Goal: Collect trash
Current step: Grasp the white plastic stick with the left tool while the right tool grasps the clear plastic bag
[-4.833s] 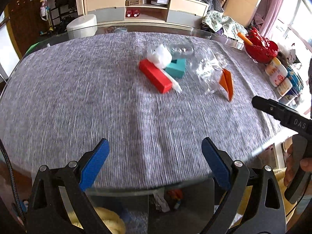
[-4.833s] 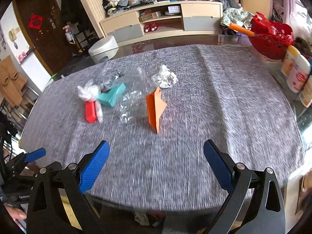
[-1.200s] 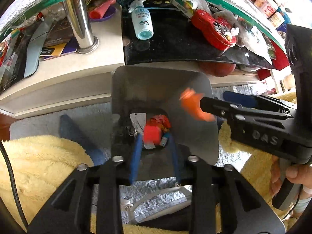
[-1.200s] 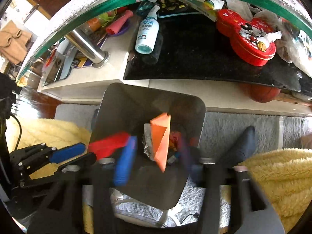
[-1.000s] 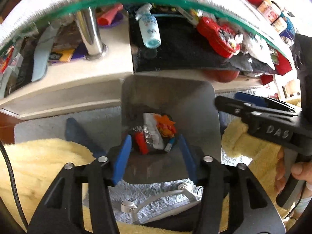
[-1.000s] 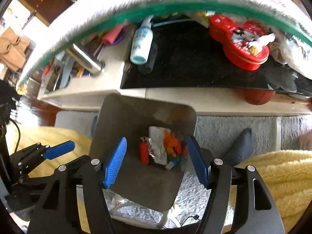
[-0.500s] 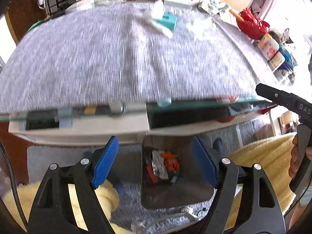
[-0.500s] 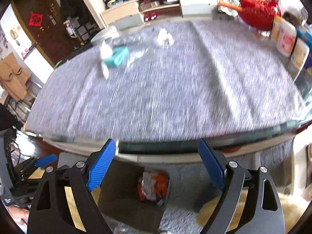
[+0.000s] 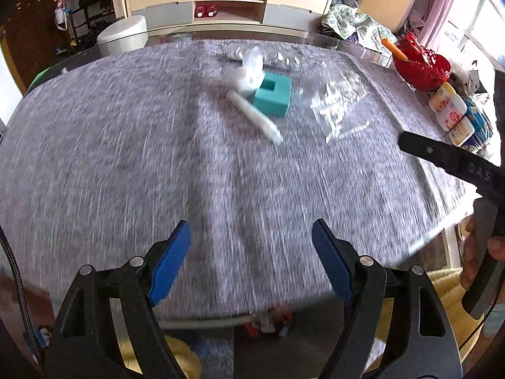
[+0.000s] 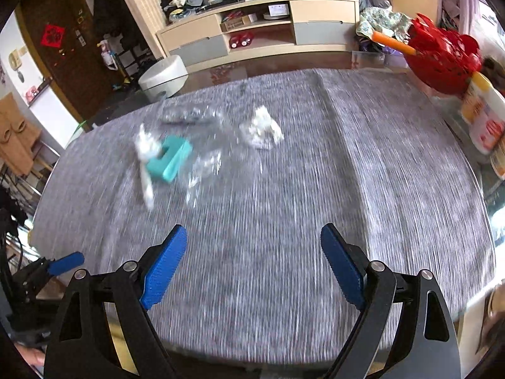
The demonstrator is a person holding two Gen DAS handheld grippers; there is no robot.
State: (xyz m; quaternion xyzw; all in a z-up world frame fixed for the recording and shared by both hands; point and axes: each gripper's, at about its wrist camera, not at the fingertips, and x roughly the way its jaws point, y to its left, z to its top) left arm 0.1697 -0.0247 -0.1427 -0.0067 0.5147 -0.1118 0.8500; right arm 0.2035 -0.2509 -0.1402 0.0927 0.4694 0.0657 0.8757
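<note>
My left gripper [image 9: 251, 262] is open and empty above the near edge of the grey cloth table [image 9: 126, 158]. My right gripper [image 10: 252, 268] is open and empty too. Far ahead lie a teal box [image 9: 273, 94] [image 10: 170, 158], a white tube with crumpled white wrap [image 9: 252, 117] [image 10: 146, 158], a clear plastic bag [image 9: 337, 101] [image 10: 205, 164] and a crumpled white paper [image 10: 260, 128]. Below the table edge, trash shows in the bin [image 9: 268, 320].
A red basket [image 9: 421, 66] [image 10: 442, 60] and several bottles [image 9: 451, 113] [image 10: 483, 120] stand at the table's right edge. The right gripper's body [image 9: 457, 164] shows at the right of the left wrist view. A cabinet [image 10: 258, 38] stands behind.
Both grippers dropped the red box and the orange paper into the bin under the table, opened, and rose back above the table top.
</note>
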